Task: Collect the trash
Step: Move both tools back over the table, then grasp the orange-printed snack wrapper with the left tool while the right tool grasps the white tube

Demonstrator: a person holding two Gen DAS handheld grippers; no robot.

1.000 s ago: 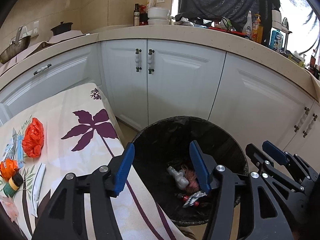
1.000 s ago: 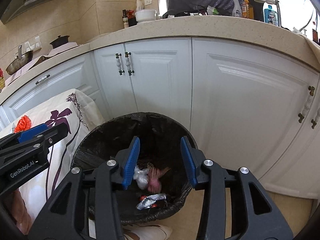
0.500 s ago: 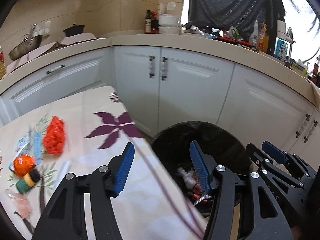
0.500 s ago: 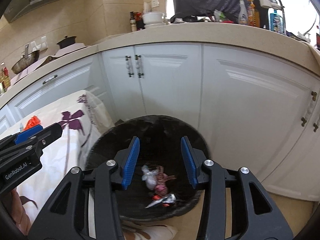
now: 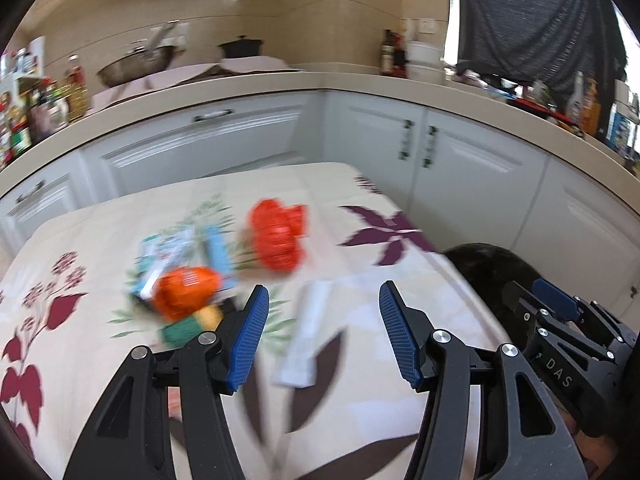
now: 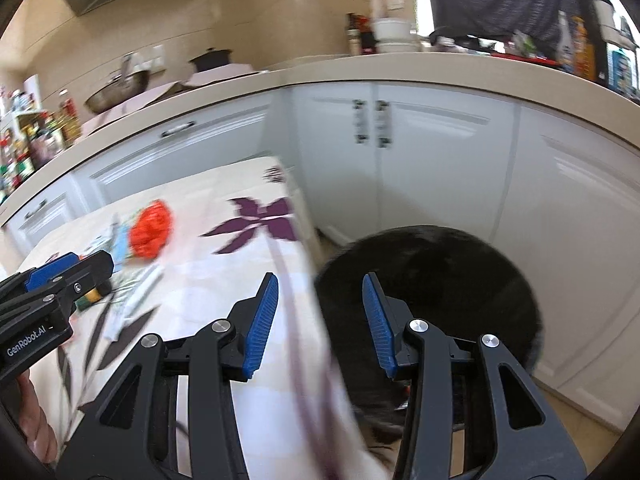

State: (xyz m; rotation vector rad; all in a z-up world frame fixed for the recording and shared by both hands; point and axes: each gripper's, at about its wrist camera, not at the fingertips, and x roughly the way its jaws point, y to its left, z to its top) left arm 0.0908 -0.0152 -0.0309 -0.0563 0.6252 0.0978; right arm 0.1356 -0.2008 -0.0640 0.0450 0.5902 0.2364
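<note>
Trash lies on the flowered tablecloth [image 5: 100, 240]: a crumpled red bag [image 5: 278, 236], an orange wrapper [image 5: 186, 290], blue-and-white packets [image 5: 176, 250], a green-and-yellow roll [image 5: 190, 324] and a white strip [image 5: 306, 338]. My left gripper [image 5: 320, 334] is open and empty above the table, just short of the white strip. My right gripper [image 6: 318, 320] is open and empty over the gap between the table edge and the black-lined trash bin [image 6: 460, 280]. The red bag [image 6: 152, 230] also shows in the right wrist view. The frames are motion-blurred.
White kitchen cabinets [image 5: 460, 168] and a beige countertop [image 5: 280, 88] curve behind the table. A wok [image 5: 136, 66], a black pot [image 5: 240, 48] and bottles stand on the counter. The bin [image 5: 492, 268] stands on the floor at the table's right end.
Both grippers have swung left, away from over the bin toward the table. The trash on the cloth now lies in front of the left gripper. Both stay open and empty.
</note>
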